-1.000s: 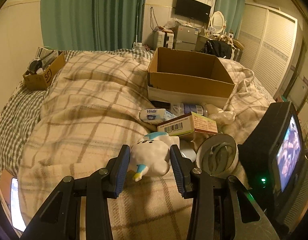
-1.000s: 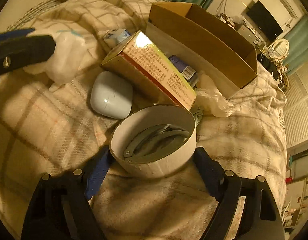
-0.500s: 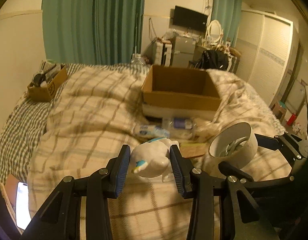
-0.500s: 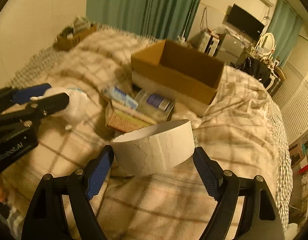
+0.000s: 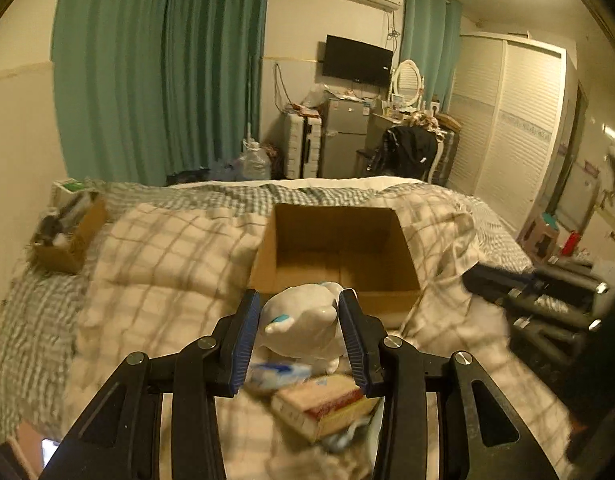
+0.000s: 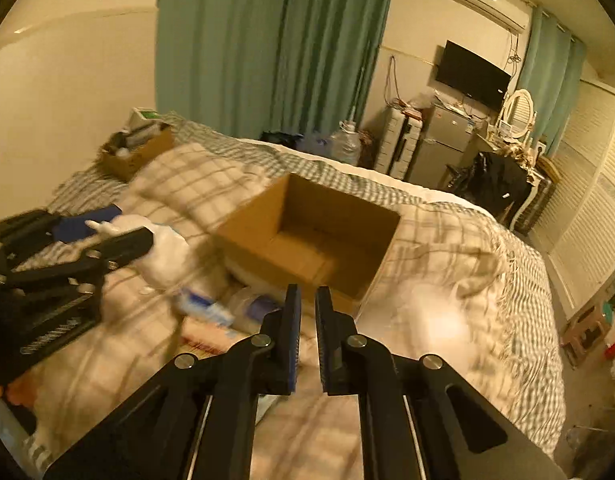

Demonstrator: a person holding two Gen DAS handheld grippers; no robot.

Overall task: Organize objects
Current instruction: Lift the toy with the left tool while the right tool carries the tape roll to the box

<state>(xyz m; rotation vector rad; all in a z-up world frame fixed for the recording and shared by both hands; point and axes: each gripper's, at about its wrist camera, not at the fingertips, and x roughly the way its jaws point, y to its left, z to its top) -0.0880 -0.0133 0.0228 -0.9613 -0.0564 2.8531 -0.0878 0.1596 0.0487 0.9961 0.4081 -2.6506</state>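
Note:
My left gripper is shut on a white plush toy with blue marks, held in the air just in front of the open cardboard box on the bed. The toy and left gripper also show in the right wrist view. My right gripper has its jaws nearly closed with nothing between them, in front of the box. The white ring-shaped tub is not in view. A small carton and a tissue pack lie below the toy.
A plaid blanket covers the bed. A second small box with clutter sits at the far left. A tissue pack and a bottle lie before the box. A wardrobe and a stool stand to the right.
Both grippers rose and moved toward the box. The right gripper, which held the white ring-shaped tub, now has narrow empty jaws. The left still holds the plush toy.

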